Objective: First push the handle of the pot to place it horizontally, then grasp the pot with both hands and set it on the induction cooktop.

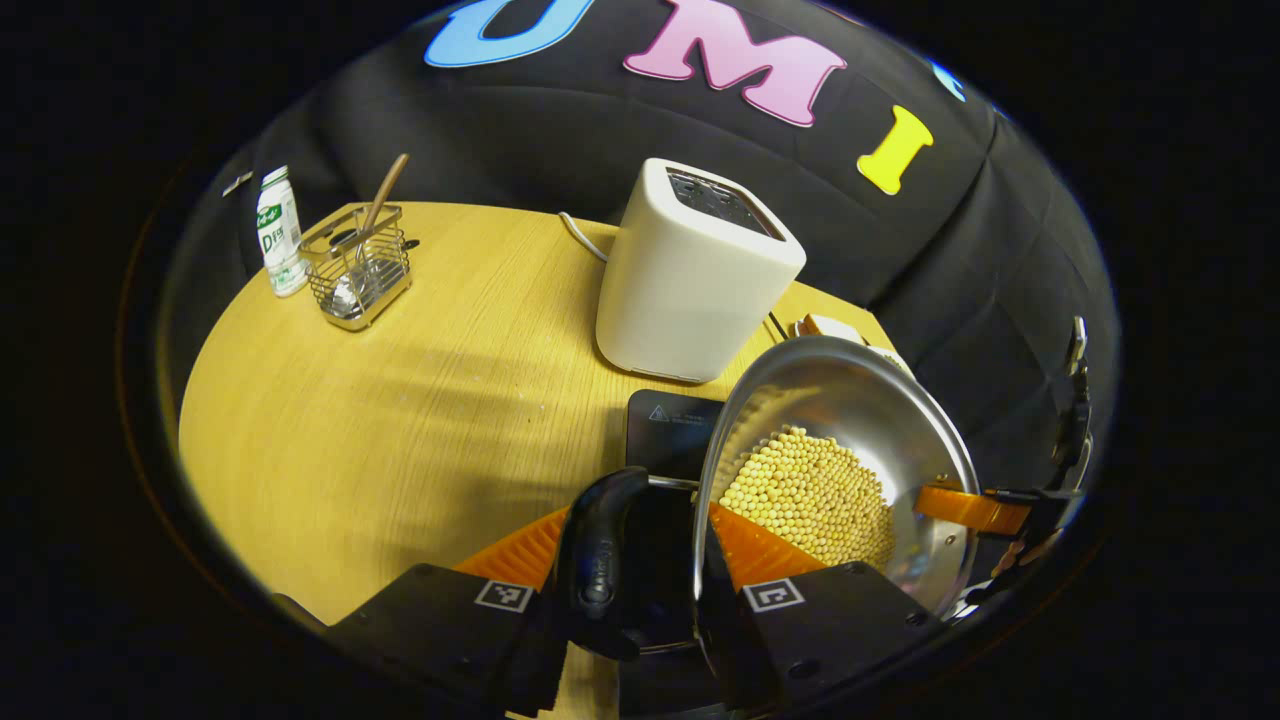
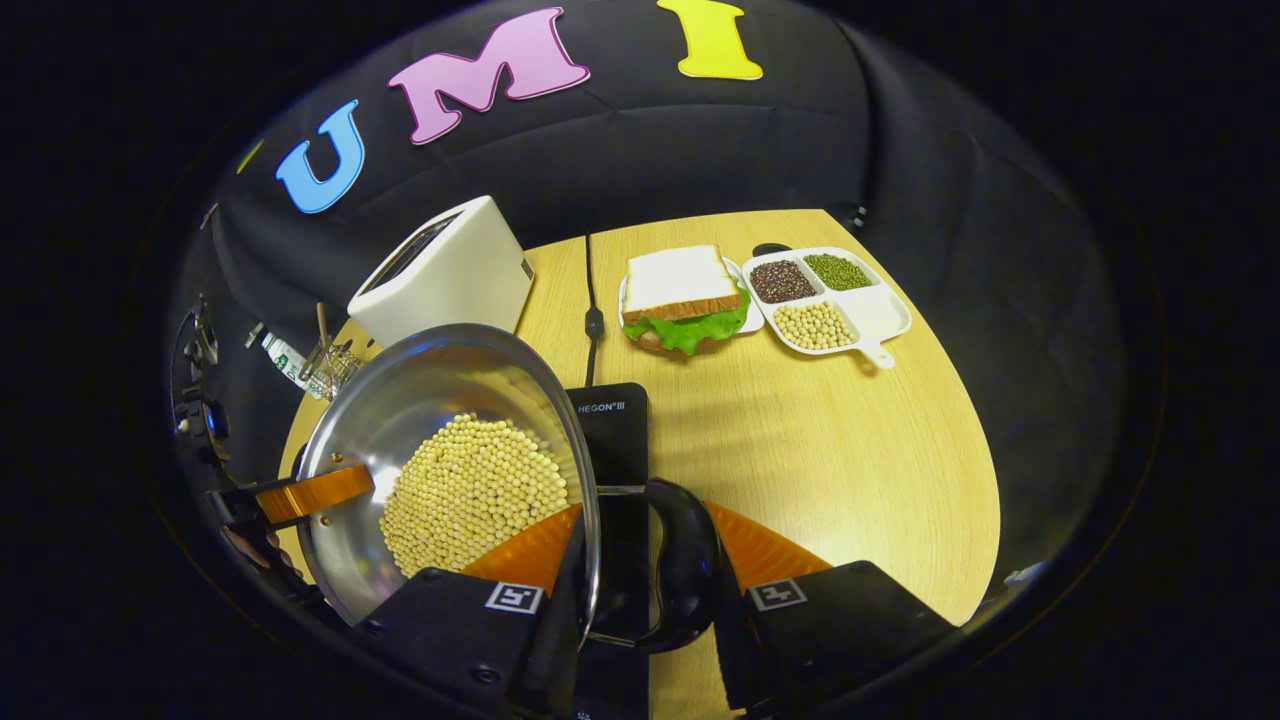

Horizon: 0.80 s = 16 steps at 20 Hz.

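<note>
The table [image 2: 850, 450] bears the induction cooktop [image 2: 615, 425]; the pot [image 2: 440, 470] of beans hangs just above it, seemingly lifted; left gripper [image 1: 640, 565] and right gripper [image 2: 640, 565] each clamp a side handle.

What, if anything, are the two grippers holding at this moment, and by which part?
Both hold the pot of beans. Each gripper straddles the rim by a side loop handle: the left gripper at one handle, the right gripper at the opposite handle.
</note>
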{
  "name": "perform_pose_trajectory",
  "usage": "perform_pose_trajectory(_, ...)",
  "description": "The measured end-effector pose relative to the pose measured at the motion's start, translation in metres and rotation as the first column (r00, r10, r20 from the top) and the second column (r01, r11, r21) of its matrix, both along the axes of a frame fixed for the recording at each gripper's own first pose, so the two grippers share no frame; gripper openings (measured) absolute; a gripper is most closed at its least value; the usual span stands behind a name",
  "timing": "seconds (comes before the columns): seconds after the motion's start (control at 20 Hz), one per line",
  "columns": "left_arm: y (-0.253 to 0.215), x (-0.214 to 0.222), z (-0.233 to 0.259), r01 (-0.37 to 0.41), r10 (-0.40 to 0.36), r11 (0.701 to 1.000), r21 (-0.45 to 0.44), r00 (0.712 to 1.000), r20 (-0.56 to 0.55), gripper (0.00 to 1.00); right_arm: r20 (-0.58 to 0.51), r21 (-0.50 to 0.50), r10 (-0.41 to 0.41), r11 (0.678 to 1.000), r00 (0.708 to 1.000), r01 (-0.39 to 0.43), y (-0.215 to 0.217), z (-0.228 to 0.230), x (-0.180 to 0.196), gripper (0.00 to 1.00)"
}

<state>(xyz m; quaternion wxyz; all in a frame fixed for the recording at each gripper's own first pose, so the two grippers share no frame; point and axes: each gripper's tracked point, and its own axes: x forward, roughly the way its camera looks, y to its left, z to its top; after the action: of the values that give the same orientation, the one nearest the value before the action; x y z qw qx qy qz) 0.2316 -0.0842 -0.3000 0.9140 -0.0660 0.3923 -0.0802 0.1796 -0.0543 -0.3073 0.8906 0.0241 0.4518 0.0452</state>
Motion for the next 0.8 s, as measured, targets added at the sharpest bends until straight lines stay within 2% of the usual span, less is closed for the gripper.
perform_pose_trajectory(0.15,0.002,0.001,-0.002,-0.023,0.023,1.0,-0.014,1.0,-0.009,0.65,-0.012,0.0,-0.01,1.0,1.0,0.01,0.0,-0.001,-0.001,0.61)
perform_pose_trajectory(0.25,0.001,0.002,0.0,-0.037,0.037,0.999,-0.013,0.999,-0.016,0.66,-0.029,0.002,-0.015,1.0,0.999,0.015,0.001,-0.003,-0.002,0.58)
perform_pose_trajectory(0.3,-0.002,0.001,0.001,-0.032,0.032,0.999,-0.002,0.999,-0.017,0.66,-0.031,-0.007,-0.014,1.0,0.999,0.013,0.0,-0.003,-0.003,0.65)
perform_pose_trajectory(0.4,-0.003,-0.002,0.001,-0.011,0.011,1.0,0.022,1.0,-0.018,0.69,-0.03,-0.012,-0.002,1.0,1.0,0.002,0.0,-0.002,-0.005,0.7)
perform_pose_trajectory(0.45,-0.002,-0.003,0.004,-0.01,0.01,1.0,0.026,1.0,-0.012,0.76,-0.031,-0.01,0.001,1.0,1.0,-0.001,0.001,-0.002,-0.006,0.7)
perform_pose_trajectory(0.6,0.005,-0.004,0.006,-0.049,0.049,0.998,0.025,0.999,-0.002,0.89,-0.014,-0.011,-0.008,1.0,1.0,0.008,-0.001,0.004,-0.006,0.86)
perform_pose_trajectory(0.65,0.008,-0.006,0.008,-0.064,0.064,0.998,0.016,0.998,-0.008,0.98,-0.011,-0.006,-0.014,1.0,1.0,0.014,-0.001,0.006,-0.006,0.98)
perform_pose_trajectory(0.8,0.012,-0.011,0.014,-0.086,0.085,0.996,-0.008,0.996,-0.003,0.96,0.01,0.001,-0.026,1.0,1.0,0.026,-0.002,0.016,-0.008,0.99)
